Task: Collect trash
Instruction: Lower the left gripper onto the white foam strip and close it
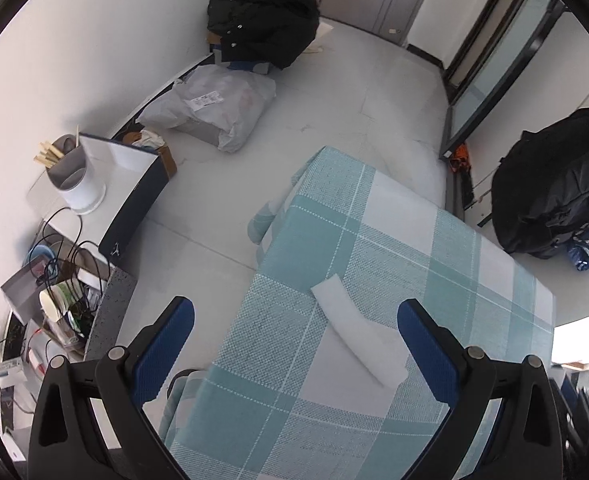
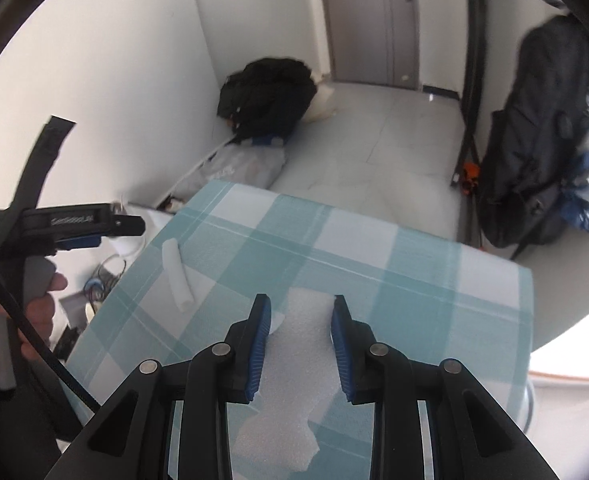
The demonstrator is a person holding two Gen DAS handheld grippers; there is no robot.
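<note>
the right hand-held gripper (image 2: 301, 316) has its blue pads narrowed onto a ragged sheet of white foam (image 2: 300, 344), one pad against each edge, so the sheet is pinched between them; its torn lower end (image 2: 278, 440) hangs down between the black finger arms over the checked surface (image 2: 414, 280).

the left hand-held gripper (image 1: 294, 324) stands wide, nothing between its pads. it points steeply down over the near left part of the same surface (image 1: 334, 240). a curved strip of white foam (image 1: 354, 332) lies flat on the cloth in the gap between the fingers, nearer the right pad (image 1: 426, 344) and touching neither as far as the view shows. from the right wrist view this foam strip (image 2: 177, 276) lies near the left edge of the cloth, well apart from the pinched sheet, and the left hand-held gripper (image 2: 106, 224) is seen from the side beyond that edge, held by a person's hand (image 2: 38, 312) around a grey grip.

further out, on the floor by the wall, are a grey plastic bag (image 1: 218, 108) and a black jacket (image 1: 266, 20) heaped on boxes. a white cup with wooden sticks (image 1: 74, 176) stands on a low white box at the left. a black backpack (image 1: 558, 184) leans at the right.
</note>
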